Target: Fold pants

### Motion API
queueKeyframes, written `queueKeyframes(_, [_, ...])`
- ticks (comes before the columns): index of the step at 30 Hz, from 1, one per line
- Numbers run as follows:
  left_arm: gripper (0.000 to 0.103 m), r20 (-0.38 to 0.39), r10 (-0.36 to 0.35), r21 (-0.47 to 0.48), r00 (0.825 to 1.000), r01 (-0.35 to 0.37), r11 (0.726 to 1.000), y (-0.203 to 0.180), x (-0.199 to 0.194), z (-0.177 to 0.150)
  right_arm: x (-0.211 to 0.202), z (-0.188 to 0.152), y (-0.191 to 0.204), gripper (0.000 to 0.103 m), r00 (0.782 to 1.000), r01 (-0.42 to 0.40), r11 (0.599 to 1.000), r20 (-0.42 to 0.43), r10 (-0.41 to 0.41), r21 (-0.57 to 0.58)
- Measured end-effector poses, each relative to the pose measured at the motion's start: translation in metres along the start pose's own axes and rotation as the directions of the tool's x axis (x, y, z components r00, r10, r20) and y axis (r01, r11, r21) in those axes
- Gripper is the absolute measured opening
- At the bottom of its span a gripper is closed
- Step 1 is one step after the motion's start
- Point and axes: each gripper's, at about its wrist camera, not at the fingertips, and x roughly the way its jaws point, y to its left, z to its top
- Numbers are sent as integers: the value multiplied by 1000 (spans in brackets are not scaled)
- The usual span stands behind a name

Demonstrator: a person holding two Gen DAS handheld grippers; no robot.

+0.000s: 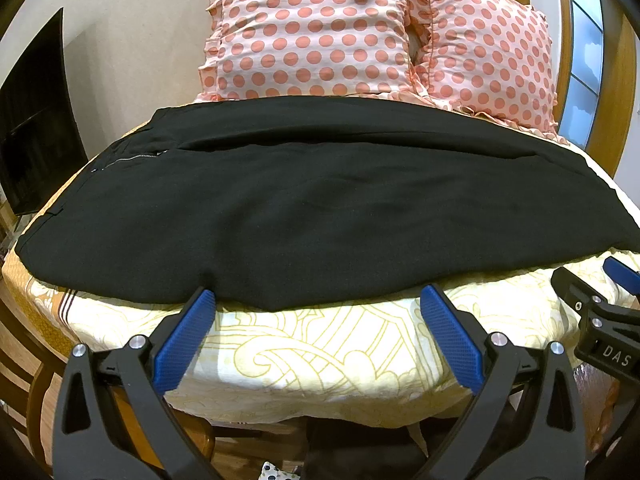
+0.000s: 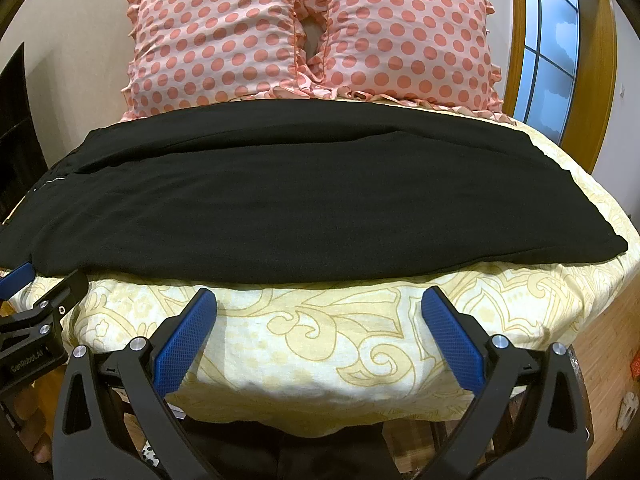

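Observation:
Black pants [image 1: 320, 200] lie flat across the bed, one leg folded onto the other, waistband and zipper at the left, leg ends at the right; they also show in the right wrist view [image 2: 304, 208]. My left gripper [image 1: 318, 300] is open and empty, its fingertips at the pants' near edge, the left fingertip [image 1: 204, 300] touching the cloth. My right gripper [image 2: 318, 304] is open and empty, just short of the near edge. Each gripper shows at the side of the other's view, the right one [image 1: 600, 312] and the left one [image 2: 36, 312].
The bed has a cream sheet with yellow scrolls [image 1: 320, 352]. Two pink polka-dot pillows [image 2: 216, 36] [image 2: 408, 32] stand at the head. A dark screen [image 1: 36, 128] is at the left, a wooden-framed window [image 2: 548, 52] at the right. Wooden floor lies beyond the bed's right side.

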Motion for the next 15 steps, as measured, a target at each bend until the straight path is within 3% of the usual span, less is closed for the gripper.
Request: queueKeyframes(15, [101,-1,1,-1,1000,-1,1000,0,0,1,0,1,2,102,1000,2,1000,-2,-2,0])
